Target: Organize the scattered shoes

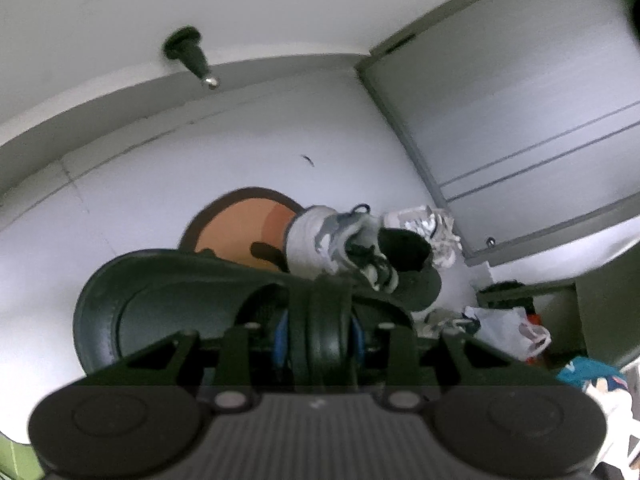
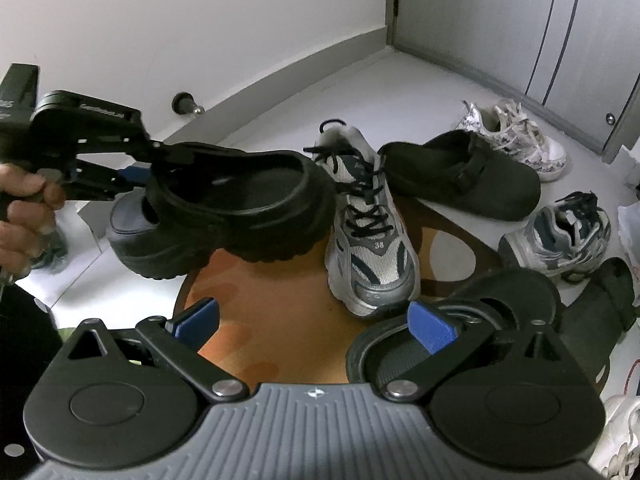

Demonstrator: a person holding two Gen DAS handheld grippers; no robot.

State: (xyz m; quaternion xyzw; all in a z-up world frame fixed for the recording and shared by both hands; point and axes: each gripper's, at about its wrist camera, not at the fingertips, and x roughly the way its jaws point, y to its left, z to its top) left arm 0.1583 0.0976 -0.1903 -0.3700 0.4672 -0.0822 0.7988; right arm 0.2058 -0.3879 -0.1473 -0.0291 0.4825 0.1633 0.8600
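My left gripper is shut on the rim of a chunky black clog and holds it in the air. The right wrist view shows that gripper and clog above the floor at the left, with a hand behind. My right gripper stands open over an orange rug; its right blue pad hovers at the opening of a second black clog. A silver laced sneaker lies on the rug. Beyond are a dark clog, a white patterned sneaker and a grey-blue sneaker.
A door stop sticks out of the white wall's skirting. Grey cabinet doors close off the right side. A white shoe lies at the lower right. A plastic bag and clutter sit by the cabinet.
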